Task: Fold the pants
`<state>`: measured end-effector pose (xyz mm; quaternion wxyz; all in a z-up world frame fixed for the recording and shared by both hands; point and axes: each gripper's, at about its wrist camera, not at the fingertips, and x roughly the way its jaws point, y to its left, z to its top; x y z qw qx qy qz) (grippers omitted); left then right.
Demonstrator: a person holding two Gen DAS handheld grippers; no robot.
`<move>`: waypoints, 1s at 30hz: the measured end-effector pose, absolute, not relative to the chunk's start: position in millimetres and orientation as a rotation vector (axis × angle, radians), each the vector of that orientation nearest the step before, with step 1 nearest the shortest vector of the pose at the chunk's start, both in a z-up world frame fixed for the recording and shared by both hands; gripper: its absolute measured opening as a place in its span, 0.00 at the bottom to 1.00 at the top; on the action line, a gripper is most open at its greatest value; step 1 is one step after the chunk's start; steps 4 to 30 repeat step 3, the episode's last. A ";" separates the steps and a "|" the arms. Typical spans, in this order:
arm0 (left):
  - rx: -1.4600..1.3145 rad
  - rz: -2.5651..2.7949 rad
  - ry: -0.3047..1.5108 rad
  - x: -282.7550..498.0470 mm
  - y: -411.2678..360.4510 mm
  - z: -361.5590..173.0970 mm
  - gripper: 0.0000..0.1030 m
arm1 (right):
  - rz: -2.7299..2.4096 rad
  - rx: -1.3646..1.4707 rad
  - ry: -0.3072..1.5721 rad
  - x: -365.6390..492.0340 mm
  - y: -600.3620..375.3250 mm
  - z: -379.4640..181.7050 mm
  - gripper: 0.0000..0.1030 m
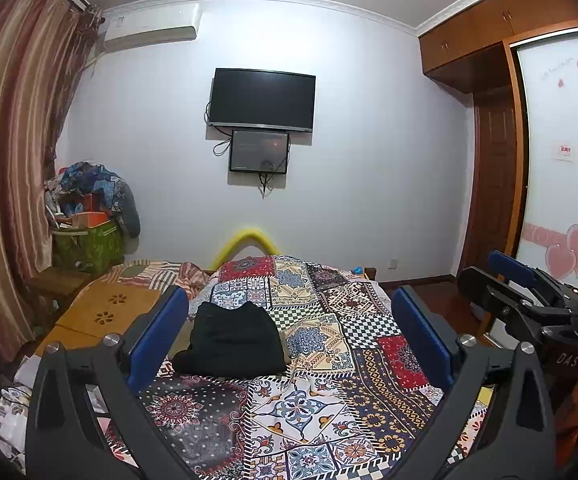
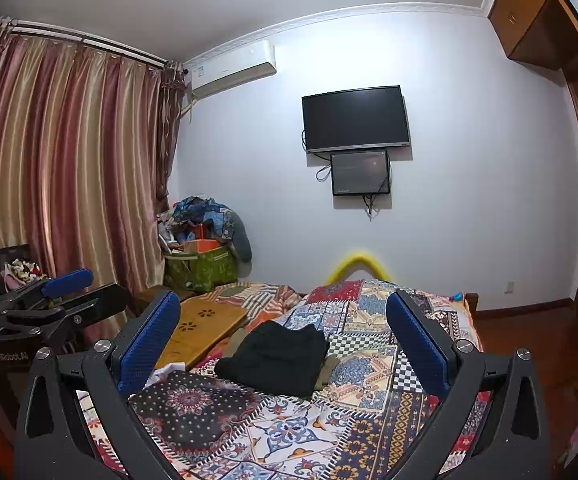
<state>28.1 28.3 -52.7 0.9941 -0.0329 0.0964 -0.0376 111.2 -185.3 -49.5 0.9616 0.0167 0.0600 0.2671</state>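
Two handheld grippers hover above a bed draped in a patchwork quilt, neither touching anything. The left gripper has its blue-padded fingers spread wide and empty; the right gripper is likewise spread wide, nothing between its pads. The black pants lie folded into a compact bundle on the quilt, resting partly on an olive garment that peeks out at the bundle's 3 o'clock edge. From the left wrist view the bundle sits toward 10 o'clock of the gap between the fingers, close to the left pad; from the right wrist view it lies near the gap's middle. A wooden board with flower cutouts lies at the bundle's 10 o'clock. A dark television hangs on the far wall at 12 o'clock, a smaller screen just beneath it, striped curtains at 9 o'clock.
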 end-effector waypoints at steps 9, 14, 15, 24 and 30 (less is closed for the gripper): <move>-0.063 -0.074 0.194 28.3 28.2 -52.8 1.00 | 0.540 0.034 0.124 110.5 -184.7 -50.7 1.00; -0.063 -0.074 0.194 28.3 28.2 -52.8 1.00 | 0.540 0.034 0.124 110.5 -184.7 -50.7 1.00; -0.063 -0.074 0.194 28.3 28.2 -52.8 1.00 | 0.540 0.034 0.124 110.5 -184.7 -50.7 1.00; -0.063 -0.074 0.194 28.3 28.2 -52.8 1.00 | 0.540 0.034 0.124 110.5 -184.7 -50.7 1.00; -0.063 -0.074 0.194 28.3 28.2 -52.8 1.00 | 0.540 0.034 0.124 110.5 -184.7 -50.7 1.00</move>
